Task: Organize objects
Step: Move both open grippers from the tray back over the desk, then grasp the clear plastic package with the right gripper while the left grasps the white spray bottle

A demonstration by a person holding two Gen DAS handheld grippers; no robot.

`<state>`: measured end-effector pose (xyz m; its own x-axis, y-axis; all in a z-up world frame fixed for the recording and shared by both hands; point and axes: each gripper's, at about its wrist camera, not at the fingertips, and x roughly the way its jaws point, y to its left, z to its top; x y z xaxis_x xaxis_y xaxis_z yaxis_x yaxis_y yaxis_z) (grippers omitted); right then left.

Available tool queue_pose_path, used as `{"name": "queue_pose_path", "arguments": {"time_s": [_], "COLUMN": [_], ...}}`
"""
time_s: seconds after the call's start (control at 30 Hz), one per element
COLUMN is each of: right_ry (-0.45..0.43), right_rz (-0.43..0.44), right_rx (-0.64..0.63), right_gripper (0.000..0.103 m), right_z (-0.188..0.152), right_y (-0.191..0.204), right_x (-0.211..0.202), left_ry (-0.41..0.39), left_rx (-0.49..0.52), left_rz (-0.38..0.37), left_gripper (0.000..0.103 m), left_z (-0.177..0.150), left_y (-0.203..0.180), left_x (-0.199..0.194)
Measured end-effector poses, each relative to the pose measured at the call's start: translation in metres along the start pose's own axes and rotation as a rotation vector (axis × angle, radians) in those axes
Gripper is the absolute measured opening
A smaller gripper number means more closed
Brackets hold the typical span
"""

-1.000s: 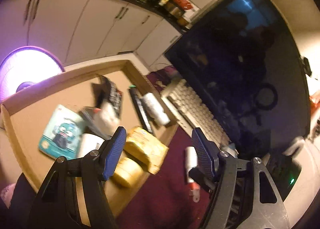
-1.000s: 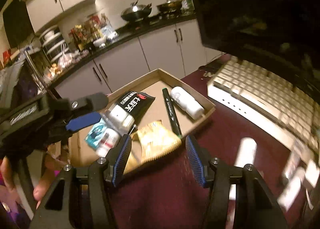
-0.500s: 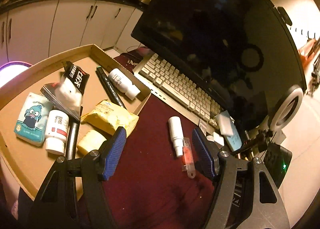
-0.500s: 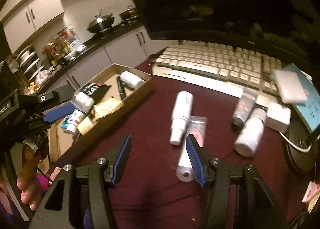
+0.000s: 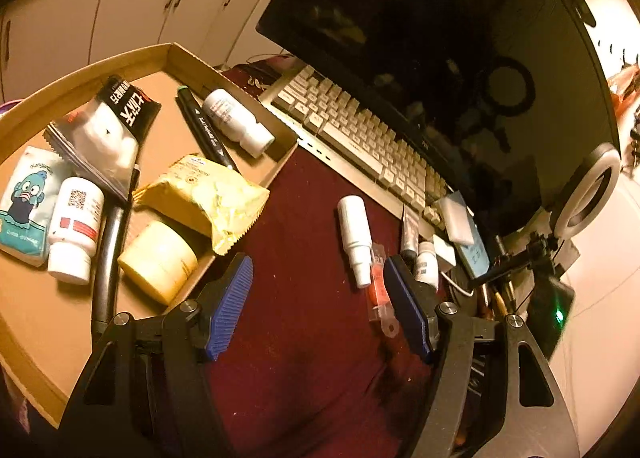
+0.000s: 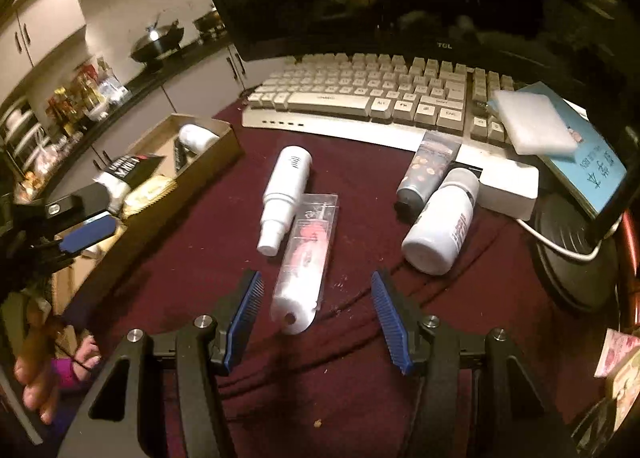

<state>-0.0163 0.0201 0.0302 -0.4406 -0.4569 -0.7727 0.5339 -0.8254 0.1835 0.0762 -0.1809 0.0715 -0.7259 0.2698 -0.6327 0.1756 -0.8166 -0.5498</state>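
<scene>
Two wrist views show a desk (image 6: 224,242) draped in dark red cloth, ordered here from largest item to smallest. A dark monitor (image 5: 440,58) fills the back, its lower edge just behind a beige keyboard (image 6: 360,98). At the left lies a shallow cardboard tray (image 5: 224,74) holding a black snack packet (image 5: 120,106), a yellow crinkled packet (image 5: 208,194) that overhangs the tray's near wall, a tissue pack with a cartoon fish (image 5: 28,198), two white bottles, a black marker and a yellow roll of tape (image 5: 160,262). A ring light (image 5: 588,194) stands at the right; its stand is partly cut off. Loose on the cloth are a white pill bottle (image 6: 440,226), a dark tube (image 6: 424,170) touching it, a white spray bottle (image 6: 286,194) and a clear blister pack (image 6: 304,258) lying just beside the spray bottle. The right gripper (image 6: 316,318) hangs over the pack's near end, fingers spread apart on either side without touching it. The left gripper (image 5: 316,306) is also spread wide, over bare cloth between tray and spray bottle, holding nothing. A white foam block (image 6: 528,122) rests on a blue booklet (image 6: 588,162). The blister pack's contents are too blurred to name.
</scene>
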Motion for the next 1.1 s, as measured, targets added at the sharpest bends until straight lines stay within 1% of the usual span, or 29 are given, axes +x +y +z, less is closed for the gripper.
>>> {"name": "queue_pose_path", "arguments": {"time_s": [0.13,0.17,0.23,0.27,0.3,0.33,0.37,0.57,0.67,0.7,0.77,0.8,0.93,1.03,1.1], "right_ry": [0.067,0.071,0.079,0.073,0.073,0.070,0.071,0.060,0.054,0.054,0.053,0.052,0.047,0.055,0.055], "right_rz": [0.028,0.020,-0.032,-0.038,-0.045,-0.069,-0.083,-0.096,-0.065,-0.055,-0.032,-0.029,-0.016,-0.004,-0.003], "right_rx": [-0.017,-0.030,-0.045,-0.044,-0.045,-0.047,-0.046,-0.045,-0.025,-0.018,0.000,0.004,0.012,0.018,0.008], "right_gripper": [0.057,0.057,0.056,0.055,0.051,0.036,0.027,0.027,0.027,0.027,0.027,0.027,0.027,0.027,0.027], "right_z": [0.005,0.005,0.007,0.009,0.009,0.011,0.011,0.000,-0.006,-0.007,-0.008,-0.009,-0.011,-0.011,-0.011], "right_y": [0.009,0.012,0.016,0.016,0.015,0.014,0.011,-0.001,-0.005,-0.006,-0.007,-0.008,-0.010,-0.011,-0.010], "right_x": [0.022,0.024,0.031,0.033,0.033,0.034,0.034,0.023,0.016,0.015,0.014,0.013,0.010,0.009,0.009], "left_ry": [0.005,0.007,0.015,0.019,0.024,0.031,0.037,0.110,0.154,0.164,0.180,0.183,0.220,0.239,0.255], "left_rx": [0.007,0.008,0.011,0.013,0.016,0.019,0.024,0.067,0.080,0.095,0.126,0.134,0.131,0.155,0.172], "left_rz": [0.010,0.011,0.016,0.019,0.020,0.023,0.026,0.022,0.024,0.033,0.084,0.095,0.097,0.147,0.197], "left_gripper": [0.069,0.069,0.069,0.069,0.069,0.069,0.069,0.069,0.069,0.069,0.069,0.069,0.068,0.054,0.038], "left_z": [-0.001,0.000,0.000,0.001,0.001,0.002,0.003,0.009,0.014,0.016,0.020,0.021,0.027,0.029,0.029], "left_y": [-0.002,-0.001,-0.003,-0.005,-0.007,-0.010,-0.013,-0.038,-0.049,-0.053,-0.060,-0.063,-0.065,-0.070,-0.071], "left_x": [0.001,0.001,0.002,0.003,0.004,0.007,0.010,0.045,0.069,0.077,0.094,0.100,0.123,0.137,0.149]}}
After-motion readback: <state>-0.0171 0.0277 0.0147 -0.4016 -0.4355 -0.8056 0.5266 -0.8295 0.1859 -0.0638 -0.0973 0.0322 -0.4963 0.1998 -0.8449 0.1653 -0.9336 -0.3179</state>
